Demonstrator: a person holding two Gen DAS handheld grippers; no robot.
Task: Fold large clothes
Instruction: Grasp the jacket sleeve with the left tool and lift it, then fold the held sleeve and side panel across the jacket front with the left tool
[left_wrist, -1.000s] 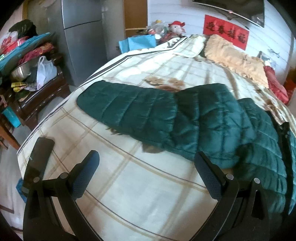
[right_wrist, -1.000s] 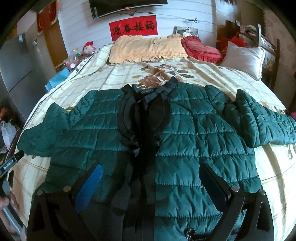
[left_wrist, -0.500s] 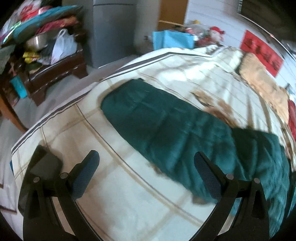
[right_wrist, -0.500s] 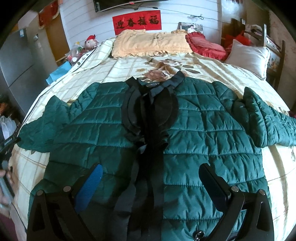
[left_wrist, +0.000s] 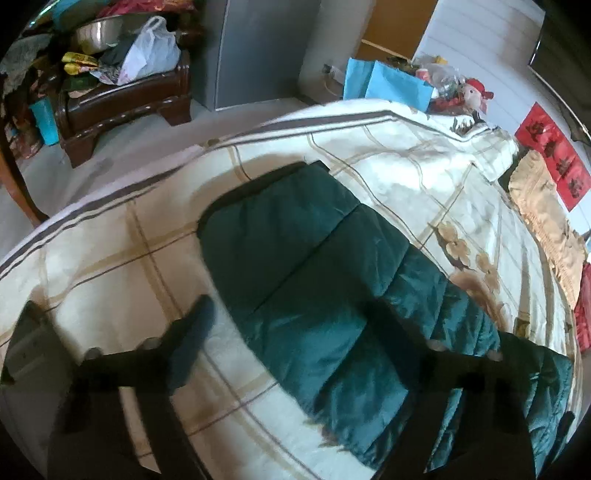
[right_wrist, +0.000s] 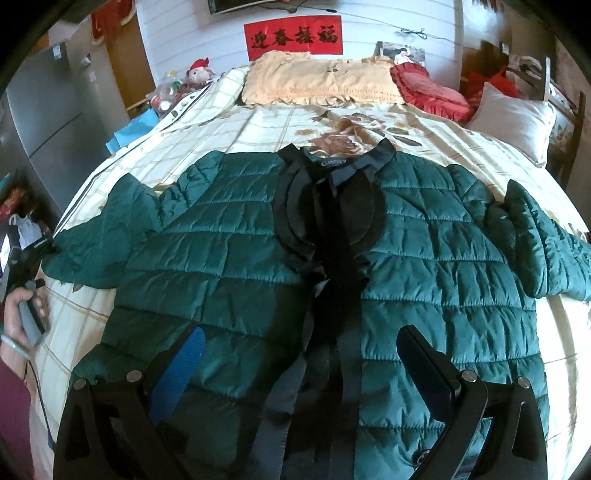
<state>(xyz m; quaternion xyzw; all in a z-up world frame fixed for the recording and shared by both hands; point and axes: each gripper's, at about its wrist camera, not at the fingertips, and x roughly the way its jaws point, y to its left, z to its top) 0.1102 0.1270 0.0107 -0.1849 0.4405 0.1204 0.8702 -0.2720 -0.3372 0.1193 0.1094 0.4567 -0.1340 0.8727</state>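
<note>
A dark green quilted puffer jacket (right_wrist: 229, 258) lies front-up, sleeves outspread, across the cream checked bed (right_wrist: 258, 122). The left tongs (left_wrist: 291, 339) are closing astride one sleeve (left_wrist: 306, 258) near the bed's edge; the right tongs (right_wrist: 301, 354) hover spread above the hem.

A dark green quilted jacket (right_wrist: 424, 258) lies flat, front up, filling mid-frame, black collar toward the top, sleeves (left_wrist: 317, 266) spread to both sides.
</note>
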